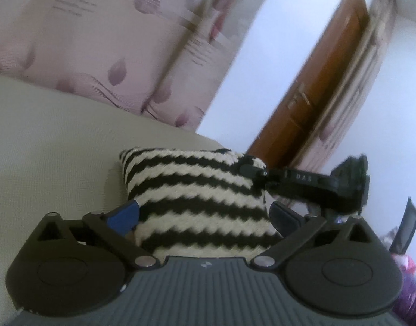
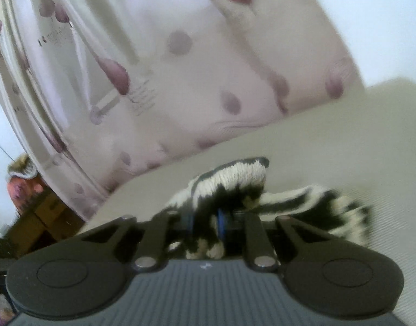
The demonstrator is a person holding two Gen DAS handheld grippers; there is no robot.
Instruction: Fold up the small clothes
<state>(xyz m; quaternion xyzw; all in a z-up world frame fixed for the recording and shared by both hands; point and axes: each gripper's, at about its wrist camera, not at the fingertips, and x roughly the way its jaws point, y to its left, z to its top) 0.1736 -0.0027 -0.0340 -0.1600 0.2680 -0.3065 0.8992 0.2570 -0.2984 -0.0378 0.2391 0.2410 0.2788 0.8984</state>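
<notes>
A pale cream woven bed surface (image 1: pixel 53 141) is spreading beneath a flowered curtain filling the upper left; the black-and-cream striped knitted garment (image 1: pixel 197 198) is sitting mid-frame, directly ahead of the left gripper (image 1: pixel 205 214), whose blue fingers are standing wide, flanking it, while the right gripper (image 2: pixel 209 221) is pinching its right edge shut

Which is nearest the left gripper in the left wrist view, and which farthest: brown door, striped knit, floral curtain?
From the left gripper:
1. Striped knit, between its fingers.
2. Floral curtain, behind the knit, upper left.
3. Brown door, farthest, upper right.
</notes>
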